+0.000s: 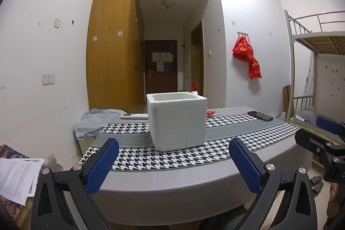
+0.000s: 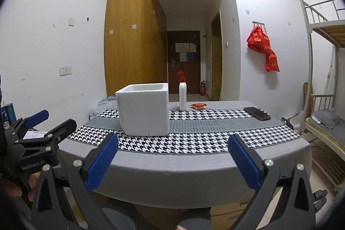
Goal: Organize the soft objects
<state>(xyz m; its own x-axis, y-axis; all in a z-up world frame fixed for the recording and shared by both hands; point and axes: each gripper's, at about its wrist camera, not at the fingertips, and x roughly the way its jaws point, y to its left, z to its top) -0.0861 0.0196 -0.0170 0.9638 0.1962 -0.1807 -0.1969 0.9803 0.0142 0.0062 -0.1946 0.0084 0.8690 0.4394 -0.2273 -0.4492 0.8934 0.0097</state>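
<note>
A white foam box [image 1: 177, 120] [image 2: 144, 109] stands open-topped on the table's houndstooth cloth. Its inside is hidden from both views. A small red packet [image 2: 198, 105] [image 1: 210, 114] lies on the cloth behind the box, to its right. My left gripper [image 1: 173, 164] hovers before the table's near edge, open, nothing between its blue pads. My right gripper [image 2: 173, 162] is likewise open and empty at the near edge, right of the box. Each gripper shows at the side of the other's view.
A white pump bottle [image 2: 182, 94] with a red top stands behind the box. A dark phone [image 2: 257, 113] lies at the table's far right. Blue cloth [image 1: 92, 122] is heaped left of the table; papers [image 1: 18, 176] at lower left. A bunk bed [image 2: 323, 79] stands to the right.
</note>
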